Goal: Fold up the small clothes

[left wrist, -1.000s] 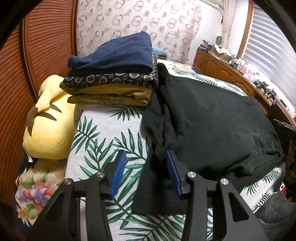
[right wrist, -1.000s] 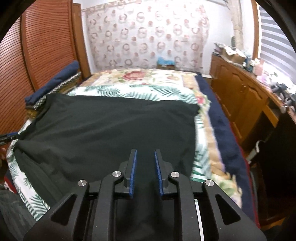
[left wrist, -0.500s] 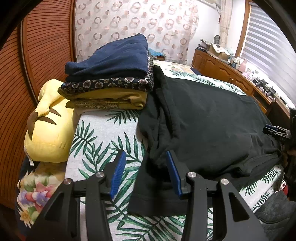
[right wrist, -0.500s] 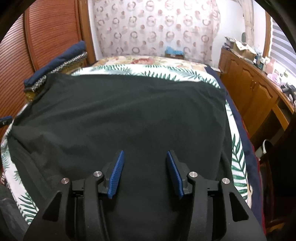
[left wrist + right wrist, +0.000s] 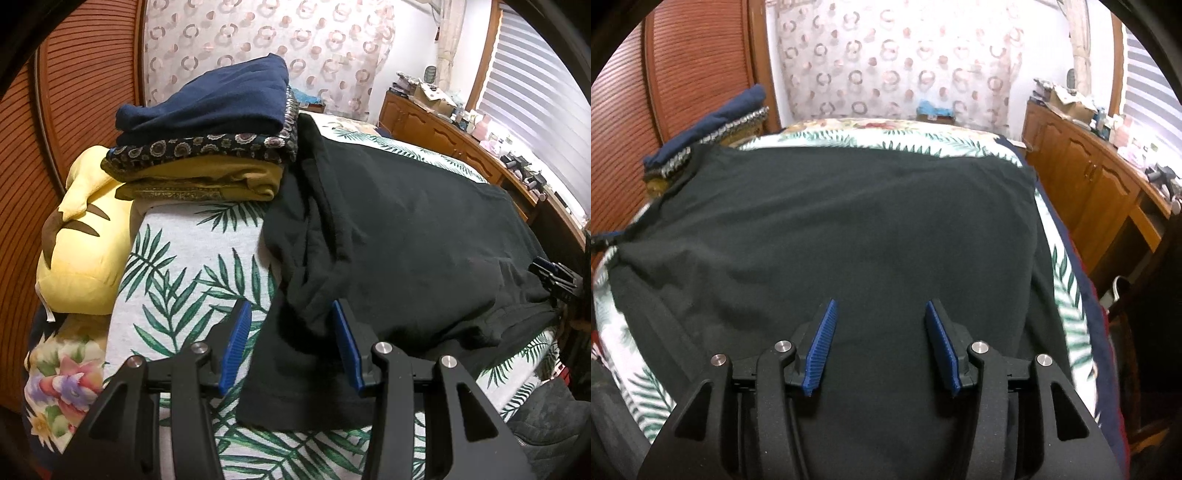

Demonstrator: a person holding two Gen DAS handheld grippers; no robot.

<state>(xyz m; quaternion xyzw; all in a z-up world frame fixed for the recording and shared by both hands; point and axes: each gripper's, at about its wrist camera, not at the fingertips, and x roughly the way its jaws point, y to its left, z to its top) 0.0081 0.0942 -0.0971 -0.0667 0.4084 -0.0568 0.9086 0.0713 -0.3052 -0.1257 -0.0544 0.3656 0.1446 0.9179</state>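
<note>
Left wrist view: black garment (image 5: 399, 236) lies spread on the bed (image 5: 177, 266), near hem cut off behind left hand-held gripper (image 5: 291, 347), jaws apart, unclamped; right hand-held gripper (image 5: 881, 347) opening, empty, above the cloth.

Left claw (image 5: 288, 341) gapes open; right claw (image 5: 878, 341) jaws are opening.

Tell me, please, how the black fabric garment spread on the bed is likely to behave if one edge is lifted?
The black fabric garment probably droops, since it already bunches into soft folds near the left gripper. It looks light and thin, lying flat on the leaf-print bedspread. It may drag rather than slide freely.
</note>
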